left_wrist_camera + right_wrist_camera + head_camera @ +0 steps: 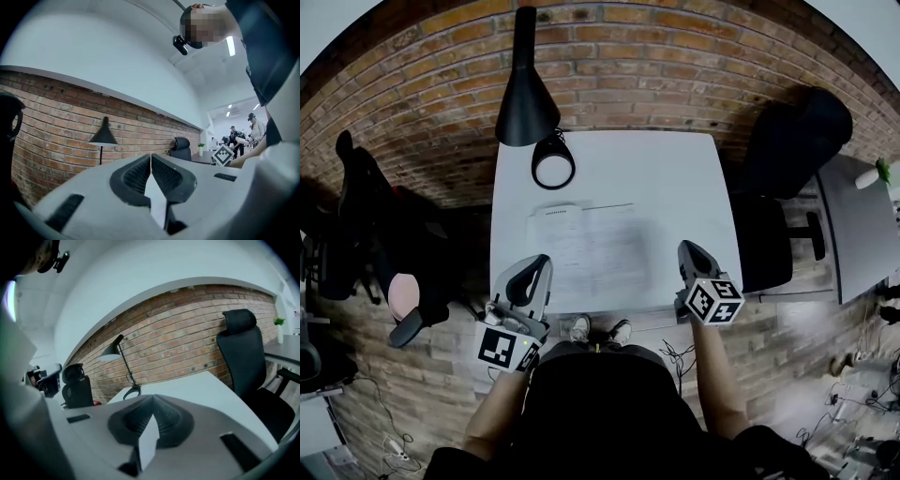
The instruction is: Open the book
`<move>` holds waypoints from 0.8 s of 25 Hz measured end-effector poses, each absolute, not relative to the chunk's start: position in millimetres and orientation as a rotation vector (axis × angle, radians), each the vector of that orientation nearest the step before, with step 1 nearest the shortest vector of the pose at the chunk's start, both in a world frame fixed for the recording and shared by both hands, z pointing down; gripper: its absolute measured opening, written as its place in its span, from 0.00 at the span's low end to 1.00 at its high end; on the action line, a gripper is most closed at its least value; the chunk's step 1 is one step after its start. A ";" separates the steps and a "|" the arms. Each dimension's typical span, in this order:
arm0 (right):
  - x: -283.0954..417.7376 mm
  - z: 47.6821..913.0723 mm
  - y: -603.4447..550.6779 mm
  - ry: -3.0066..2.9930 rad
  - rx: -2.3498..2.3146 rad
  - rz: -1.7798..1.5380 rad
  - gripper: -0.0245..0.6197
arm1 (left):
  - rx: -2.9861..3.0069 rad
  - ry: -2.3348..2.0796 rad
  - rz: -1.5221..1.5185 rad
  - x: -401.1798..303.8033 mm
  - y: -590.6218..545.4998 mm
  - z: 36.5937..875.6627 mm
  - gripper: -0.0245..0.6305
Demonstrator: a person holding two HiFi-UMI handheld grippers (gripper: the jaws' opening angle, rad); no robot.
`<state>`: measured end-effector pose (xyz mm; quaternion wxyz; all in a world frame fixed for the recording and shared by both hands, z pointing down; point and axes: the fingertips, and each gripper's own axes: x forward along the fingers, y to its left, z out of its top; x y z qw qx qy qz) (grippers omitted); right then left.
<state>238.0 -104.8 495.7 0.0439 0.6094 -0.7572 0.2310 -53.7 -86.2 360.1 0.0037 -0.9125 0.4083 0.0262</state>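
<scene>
- On the white table [675, 178], head view: open book [586, 248] lies flat, long axis left-right, its near edge flanked by left gripper [536, 272] and right gripper [694, 255]; lamp [528, 89] stands behind.
- Left gripper view: jaws pressed together, empty; brick wall [56, 122] ahead.
- Right gripper view: jaws pressed together, empty; black chair [243, 357] at right.

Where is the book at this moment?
In the head view, the book lies open on the near half of the white table, between the left gripper and right gripper, with the lamp just beyond it.
</scene>
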 end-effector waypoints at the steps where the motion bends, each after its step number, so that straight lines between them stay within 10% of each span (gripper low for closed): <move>1: 243.3 483.5 -103.8 -2.323 1.886 0.676 0.06 | -2.860 1.272 0.085 -52.0 -86.9 358.8 0.08; 20: 236.5 299.0 -81.8 -2.471 1.914 0.002 0.06 | -2.768 1.376 0.150 -77.7 -82.6 333.7 0.08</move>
